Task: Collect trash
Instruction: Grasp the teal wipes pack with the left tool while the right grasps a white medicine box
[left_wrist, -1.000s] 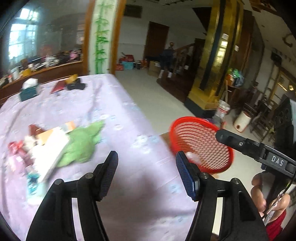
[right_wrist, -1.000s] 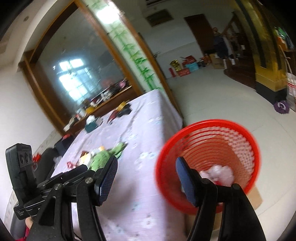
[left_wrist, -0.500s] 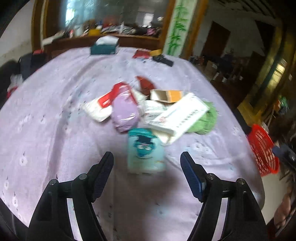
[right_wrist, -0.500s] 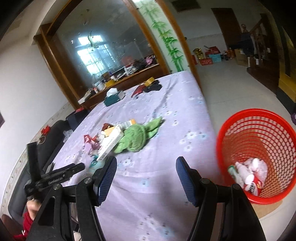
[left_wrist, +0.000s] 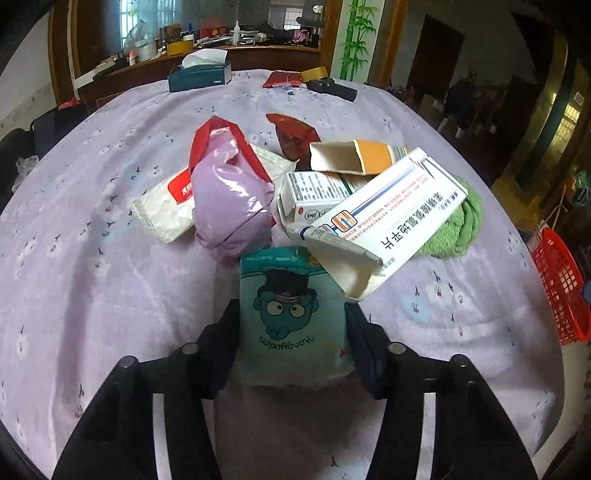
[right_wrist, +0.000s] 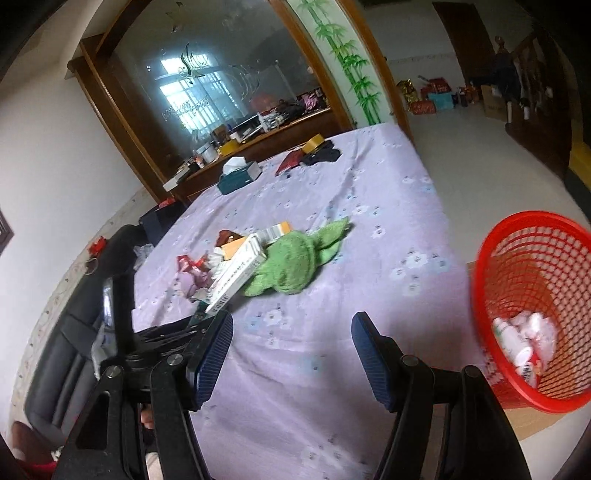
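A teal tissue pack with a cartoon face lies on the purple tablecloth, at the near edge of a trash pile. My left gripper has it between its fingers. The jaws are closing and both pads touch the pack's sides. Behind it lie a purple bag, a white wipes pack, a long white medicine box, other cartons and a green cloth. My right gripper hangs open and empty over the table's near side. The red mesh basket stands right of it, with a few pieces of trash inside.
At the table's far end sit a dark tissue box, a tape roll, a red booklet and a black object. A black chair stands at the table's left. The basket is beyond the table's right edge.
My left gripper came down and forward over the teal pack, and its jaws narrowed onto the pack's sides. The right view shifted, so the basket now sits at its right edge.
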